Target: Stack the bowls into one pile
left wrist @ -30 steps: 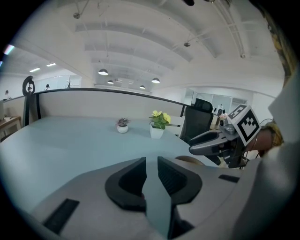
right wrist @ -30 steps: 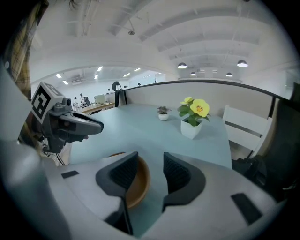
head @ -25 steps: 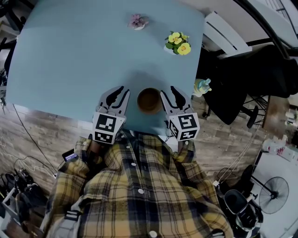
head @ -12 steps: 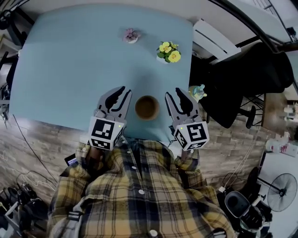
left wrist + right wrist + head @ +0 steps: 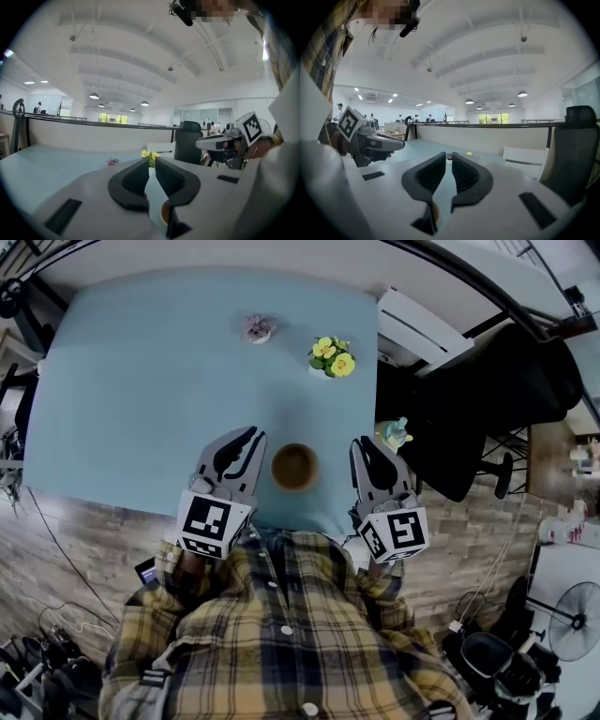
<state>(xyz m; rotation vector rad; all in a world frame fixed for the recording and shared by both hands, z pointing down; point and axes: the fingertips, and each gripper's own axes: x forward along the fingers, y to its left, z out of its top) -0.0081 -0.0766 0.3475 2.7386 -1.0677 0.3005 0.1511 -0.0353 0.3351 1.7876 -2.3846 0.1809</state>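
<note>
Here, seen from above, the bowl (image 5: 294, 467) stands on the pale blue worktop (image 5: 141, 381) close to its near edge, directly in front of the person in a plaid shirt (image 5: 281, 634). It shows as a single brown round; whether other bowls are nested inside it cannot be told.

The left tool (image 5: 242, 442) is just beside the bowl on one side and the right tool (image 5: 367, 448) is on the other. Neither touches the bowl, and the right one stands a little further off.

In the left gripper view, the left tool (image 5: 152, 161) has its jaws closing with only a narrow slit left between them. Nothing is gripped. The bowl's rim (image 5: 164, 213) shows low down, beneath the jaws and not between them.

In the right gripper view, the right tool (image 5: 449, 157) is likewise closing to a thin gap and is empty, with a sliver of the bowl (image 5: 434, 213) below.

Far across the worktop are yellow flowers (image 5: 331, 355) and, near them, a small purple sprig (image 5: 257, 328). A black chair (image 5: 487, 399) stands off the worktop's right edge.
</note>
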